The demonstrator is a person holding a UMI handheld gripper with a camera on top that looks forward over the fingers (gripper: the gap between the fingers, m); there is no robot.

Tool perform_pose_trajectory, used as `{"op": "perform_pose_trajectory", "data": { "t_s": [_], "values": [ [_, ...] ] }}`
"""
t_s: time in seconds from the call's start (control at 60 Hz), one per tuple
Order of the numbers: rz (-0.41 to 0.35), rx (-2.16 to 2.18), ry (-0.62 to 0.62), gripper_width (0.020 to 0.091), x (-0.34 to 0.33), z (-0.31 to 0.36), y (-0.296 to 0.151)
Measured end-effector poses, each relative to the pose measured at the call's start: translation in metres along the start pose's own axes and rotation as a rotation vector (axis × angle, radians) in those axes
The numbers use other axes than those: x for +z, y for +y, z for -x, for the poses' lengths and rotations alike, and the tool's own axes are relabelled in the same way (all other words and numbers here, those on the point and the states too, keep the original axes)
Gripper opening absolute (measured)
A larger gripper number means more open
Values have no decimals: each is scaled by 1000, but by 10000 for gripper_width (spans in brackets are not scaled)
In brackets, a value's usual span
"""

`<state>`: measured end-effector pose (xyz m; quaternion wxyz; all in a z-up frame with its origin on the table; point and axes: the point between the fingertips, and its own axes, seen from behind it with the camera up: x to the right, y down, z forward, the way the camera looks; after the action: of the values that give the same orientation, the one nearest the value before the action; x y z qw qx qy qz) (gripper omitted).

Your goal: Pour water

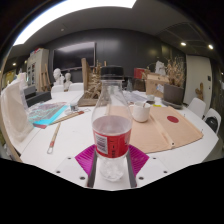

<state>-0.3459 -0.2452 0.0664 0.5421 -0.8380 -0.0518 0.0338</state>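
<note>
Your white table spreads wide under everything, and the bottle is the landmark standing on it. That clear bottle, upright with a dark cap and red label, sits between the fingers of your gripper, close in. Both magenta pads appear to press its lower sides, so you are gripping it. Right of the bottle lies a wooden board; just behind its right shoulder stands a white cup. The bottle's base is cut off between the fingers. Your hand is out of sight.
</note>
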Motion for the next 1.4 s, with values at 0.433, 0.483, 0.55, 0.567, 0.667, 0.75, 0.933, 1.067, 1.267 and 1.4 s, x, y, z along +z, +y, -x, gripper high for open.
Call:
{"op": "perform_pose_trajectory", "data": {
  "t_s": [0.433,0.483,0.55,0.567,0.667,0.75,0.933,1.067,1.267,1.4],
  "values": [
    [-24,113,-32,244,14,23,-67],
    [-50,167,-58,244,21,32,-93],
    [-86,258,-101,244,35,40,-131],
    [-94,282,-113,244,38,43,-141],
    [-124,493,-204,243,62,56,-194],
    [-121,713,-295,241,90,55,-229],
    [-31,1258,-467,240,147,45,-261],
    [38,1565,-532,240,186,32,-260],
    [93,1911,-628,241,210,16,-265],
    [111,1972,-630,241,221,12,-258]
  ]
}}
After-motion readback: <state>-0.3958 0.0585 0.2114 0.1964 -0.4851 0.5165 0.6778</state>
